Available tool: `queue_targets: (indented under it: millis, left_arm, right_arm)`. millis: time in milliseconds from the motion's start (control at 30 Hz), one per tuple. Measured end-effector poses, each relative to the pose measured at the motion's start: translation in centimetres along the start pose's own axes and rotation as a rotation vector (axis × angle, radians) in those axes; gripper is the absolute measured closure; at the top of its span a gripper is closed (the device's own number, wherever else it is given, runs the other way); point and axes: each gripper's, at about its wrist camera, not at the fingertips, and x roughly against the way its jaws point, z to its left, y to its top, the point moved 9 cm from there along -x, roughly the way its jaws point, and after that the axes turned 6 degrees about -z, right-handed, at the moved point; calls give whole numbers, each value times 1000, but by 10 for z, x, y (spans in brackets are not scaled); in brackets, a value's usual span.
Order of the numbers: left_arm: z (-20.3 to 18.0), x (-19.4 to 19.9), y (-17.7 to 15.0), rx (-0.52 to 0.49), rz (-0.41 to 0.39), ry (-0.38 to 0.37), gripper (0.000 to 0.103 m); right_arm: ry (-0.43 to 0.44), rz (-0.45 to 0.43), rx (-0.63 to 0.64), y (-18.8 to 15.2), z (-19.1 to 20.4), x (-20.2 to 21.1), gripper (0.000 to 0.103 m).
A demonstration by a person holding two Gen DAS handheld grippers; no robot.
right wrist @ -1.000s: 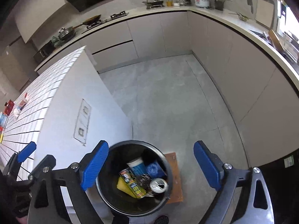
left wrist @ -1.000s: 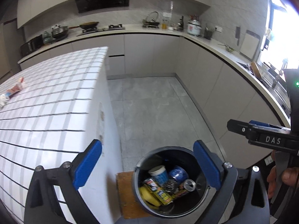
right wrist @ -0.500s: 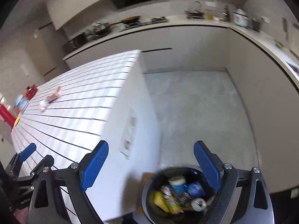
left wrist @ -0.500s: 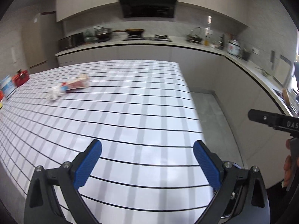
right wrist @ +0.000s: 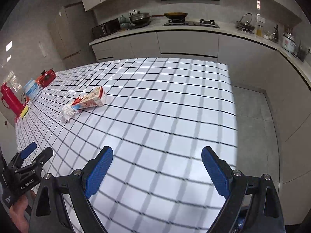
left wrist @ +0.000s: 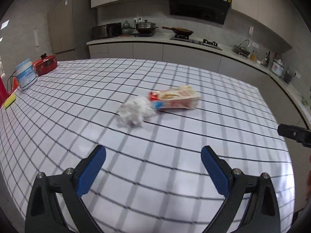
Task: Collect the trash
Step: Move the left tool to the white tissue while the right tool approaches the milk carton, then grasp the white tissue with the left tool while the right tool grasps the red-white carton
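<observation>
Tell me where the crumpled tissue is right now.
The crumpled tissue lies mid-table on the checked tablecloth, against the carton's left end, ahead of the open left gripper.

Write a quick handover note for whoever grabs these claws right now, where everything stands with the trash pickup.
Left claw: open, empty, above the tiled island, facing the trash.
Right claw: open, empty, over the island's near end.
Left to collect: crumpled tissue and, touching it, a flattened carton, both lying mid-island.
The bin is not in view now.
The tub, red appliance and red flask at the far edge don't look like trash.
</observation>
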Motion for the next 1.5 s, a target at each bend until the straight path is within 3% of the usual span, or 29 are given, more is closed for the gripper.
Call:
queue_targets:
  millis: [133, 300, 467, 533, 600, 700, 833, 933, 1067, 1133, 1233, 1333, 1500]
  left_arm:
    - [24, -37, 10, 6, 40, -46, 4]
    - [23, -71, 18, -15, 88, -113, 6]
    - [25, -99, 25, 3, 143, -181, 23]
    - [28, -103, 28, 21, 142, -216, 42]
    - [34, -105, 33, 35, 138, -225, 52]
    - [50, -101, 37, 47, 126, -218, 58]
    - [77, -86, 36, 47, 107, -187, 58]
    - [99, -74, 35, 72, 92, -159, 58]
    - [118, -68, 37, 102, 73, -130, 58]
    - [126, -65, 35, 117, 69, -120, 58]
    - [133, -63, 29, 136, 75, -107, 58]
    - [141, -63, 21, 152, 84, -94, 58]
    - [148, -61, 16, 167, 94, -82, 58]
  right_arm:
    - [0, 42, 25, 14, 43, -45, 9]
    - [-6, 90, 33, 21, 78, -87, 9]
    - [-31, 116, 30, 29, 86, -112, 9]
    - [-33, 123, 36, 32, 89, -119, 9]
    - [-27, 129, 45, 35, 94, -127, 9]
    - [-17, 141, 56, 40, 105, -142, 9]
    - [19, 159, 75, 45, 130, -162, 9]
    - [100, 160, 87, 44, 163, -168, 9]
    - [201, 143, 217, 36, 213, -158, 9]
    - [155, 100, 262, 43, 212, -153, 9]
    - [176, 80, 176, 60, 199, -156, 9]
    - [165, 92, 187, 68, 199, -175, 9]
    - [330, 174, 180, 41, 241, -173, 8]
